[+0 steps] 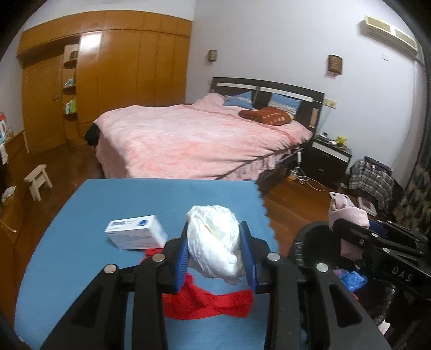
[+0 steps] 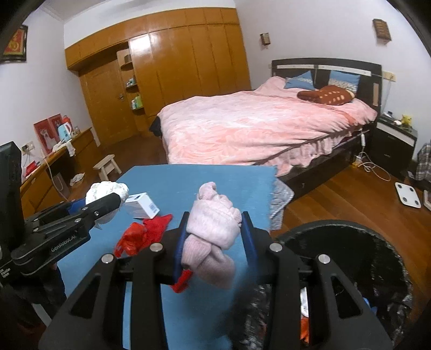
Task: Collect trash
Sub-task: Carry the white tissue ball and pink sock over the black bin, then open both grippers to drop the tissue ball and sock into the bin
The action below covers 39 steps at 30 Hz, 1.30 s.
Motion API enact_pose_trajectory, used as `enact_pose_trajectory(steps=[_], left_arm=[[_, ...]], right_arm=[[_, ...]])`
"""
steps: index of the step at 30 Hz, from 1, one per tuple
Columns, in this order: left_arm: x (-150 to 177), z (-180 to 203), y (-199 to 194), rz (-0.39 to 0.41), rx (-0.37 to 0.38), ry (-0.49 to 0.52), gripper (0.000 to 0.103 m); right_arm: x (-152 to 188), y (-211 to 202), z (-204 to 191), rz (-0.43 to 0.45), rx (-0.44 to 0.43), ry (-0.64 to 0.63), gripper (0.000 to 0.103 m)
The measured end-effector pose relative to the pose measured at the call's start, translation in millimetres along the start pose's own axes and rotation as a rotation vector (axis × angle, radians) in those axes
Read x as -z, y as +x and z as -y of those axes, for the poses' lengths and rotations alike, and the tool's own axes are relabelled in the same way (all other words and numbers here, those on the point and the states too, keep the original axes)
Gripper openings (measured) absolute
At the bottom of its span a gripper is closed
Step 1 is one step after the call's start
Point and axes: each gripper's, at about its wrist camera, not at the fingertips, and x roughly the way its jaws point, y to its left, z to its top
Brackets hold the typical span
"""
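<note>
We had left gripper [image 1: 215, 250] clamped on white wad [image 1: 215, 239], right gripper [image 2: 215, 239] clamped on pink sock bundle [image 2: 212, 237], bin [image 2: 377, 242] right of both

- Bedroom, pale lilac-white walls [image 2: 309, 24], glossy reddish wood floor [image 2: 350, 193].
- Wall-to-wall wooden wardrobe [image 2: 175, 62] with open corner shelves [image 2: 133, 88]; glare on one door.
- Double bed [image 2: 256, 129], pink quilt, dark headboard [image 2: 323, 67], blue pillows, red-brown cushion [image 2: 326, 95].
- Dark nightstand [image 2: 393, 145] right of bed; cable on floor beside it.
- Two small wall lamps [image 1: 335, 64] above headboard; air conditioner [image 1: 390, 35] high on right wall.
- Small white stool [image 2: 107, 166] on floor; long wooden sideboard [image 2: 54, 161] along left wall.
- White bathroom scale [image 2: 408, 194] on floor.
</note>
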Motion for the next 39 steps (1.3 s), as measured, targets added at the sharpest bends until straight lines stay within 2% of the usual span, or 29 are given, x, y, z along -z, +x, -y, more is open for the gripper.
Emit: enact_pose_trajectory(steps=[21,39], left_arm=[[3.0,123.4,16.0,-0.003,0.196,0.116,0.034],[16.7,192.3,44.7,-0.037,0.309,0.186,0.035]], right_arm=[[38.6,-69.7,101.9,0.031,0.194,0.109,0.036],[63.4,-84.2,162.0,0.015,0.3,0.164,0.036]])
